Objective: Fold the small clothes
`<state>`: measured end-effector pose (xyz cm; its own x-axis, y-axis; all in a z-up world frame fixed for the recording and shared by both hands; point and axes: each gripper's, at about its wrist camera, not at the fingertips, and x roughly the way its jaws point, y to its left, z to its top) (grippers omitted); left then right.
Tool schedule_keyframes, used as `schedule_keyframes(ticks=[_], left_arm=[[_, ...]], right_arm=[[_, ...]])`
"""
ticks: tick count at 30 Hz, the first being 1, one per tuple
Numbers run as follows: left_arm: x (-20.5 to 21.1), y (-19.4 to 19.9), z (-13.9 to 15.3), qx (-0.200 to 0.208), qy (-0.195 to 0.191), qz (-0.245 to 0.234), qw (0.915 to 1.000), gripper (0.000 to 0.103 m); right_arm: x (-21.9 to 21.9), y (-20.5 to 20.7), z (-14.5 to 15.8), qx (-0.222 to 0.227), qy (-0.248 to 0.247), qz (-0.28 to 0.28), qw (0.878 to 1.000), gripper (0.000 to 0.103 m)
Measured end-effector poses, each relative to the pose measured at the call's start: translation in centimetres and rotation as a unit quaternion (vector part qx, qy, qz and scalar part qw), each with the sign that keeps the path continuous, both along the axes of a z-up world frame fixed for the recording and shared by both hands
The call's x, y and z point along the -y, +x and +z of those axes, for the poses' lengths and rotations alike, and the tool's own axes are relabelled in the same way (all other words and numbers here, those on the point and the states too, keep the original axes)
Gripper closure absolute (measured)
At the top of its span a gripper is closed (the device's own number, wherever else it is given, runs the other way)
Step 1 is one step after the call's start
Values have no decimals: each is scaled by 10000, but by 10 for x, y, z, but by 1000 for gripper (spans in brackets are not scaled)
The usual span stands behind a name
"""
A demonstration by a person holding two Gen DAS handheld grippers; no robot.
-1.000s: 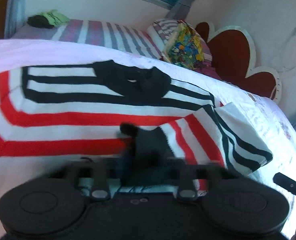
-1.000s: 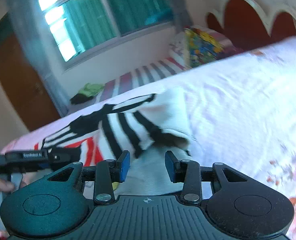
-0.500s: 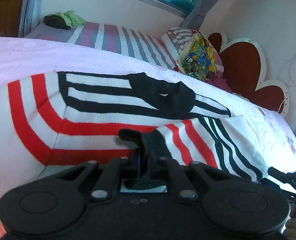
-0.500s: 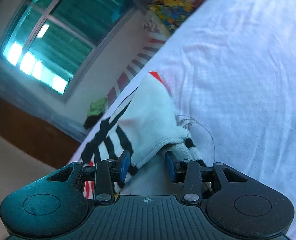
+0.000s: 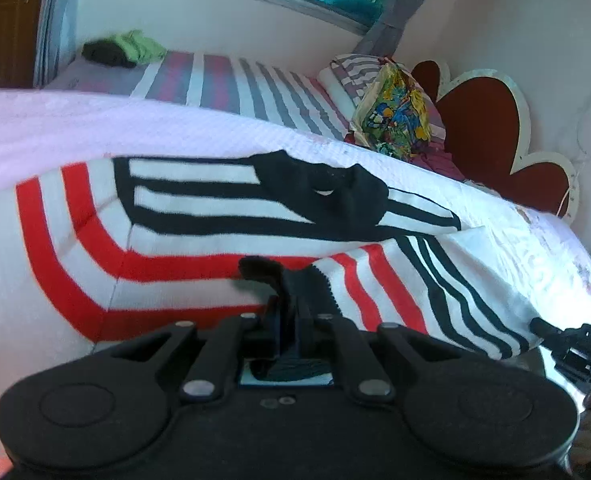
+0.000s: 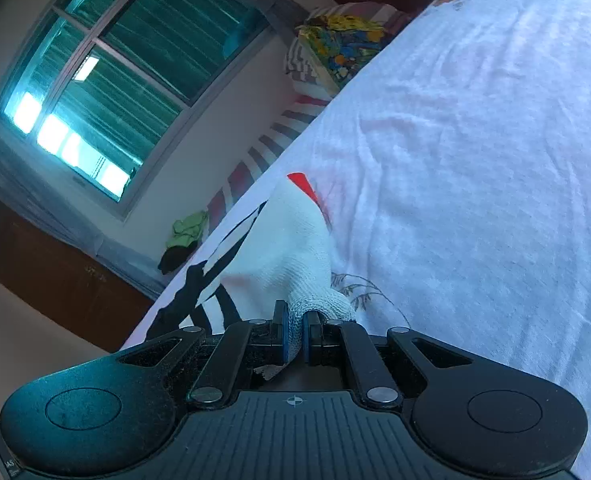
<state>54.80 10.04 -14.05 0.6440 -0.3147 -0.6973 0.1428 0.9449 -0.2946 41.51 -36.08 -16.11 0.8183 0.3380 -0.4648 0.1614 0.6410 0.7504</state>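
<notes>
A white knit sweater (image 5: pixel 199 236) with red and black stripes and a black collar lies spread on the pale bedsheet (image 5: pixel 55 128). My left gripper (image 5: pixel 291 316) is shut on the sweater's black cuff edge at the near side. My right gripper (image 6: pixel 295 330) is shut on a white corner of the sweater (image 6: pixel 287 248), which rises from the bed. The right gripper also shows at the far right edge of the left wrist view (image 5: pixel 567 340).
A second bed with a striped cover (image 5: pixel 231 84) stands behind, with green and black clothes (image 5: pixel 123 50) on it. A colourful pillow (image 5: pixel 395 116) and a red scalloped headboard (image 5: pixel 491 140) are at the right. A window (image 6: pixel 107 68) is on the wall.
My right gripper has closed on the sweater's white corner; it was open around it before. My left gripper stays shut on the black cuff, and the sleeve now lies flatter.
</notes>
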Motion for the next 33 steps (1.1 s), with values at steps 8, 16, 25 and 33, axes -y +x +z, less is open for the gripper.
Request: schedule_keyframes(ticks=[8,16,25,33], left_arm=[[18,-4,3,54,1622,288,9863,35],[72,-11,27,994,1344,-217,9857,38],[133,25,-17,588,1641,-660,9825,34],[125,10,-1,882,1872,-269,9780,36]], right_arm=[[-12,-3,16,-498,-1013,721,9910,76],[-26,22,58,654,-2361,1101,9633,80],[-53,105,2,447,-3115,1861,9308,89],[-21,136,0,560,-2745,1608,9464,103]])
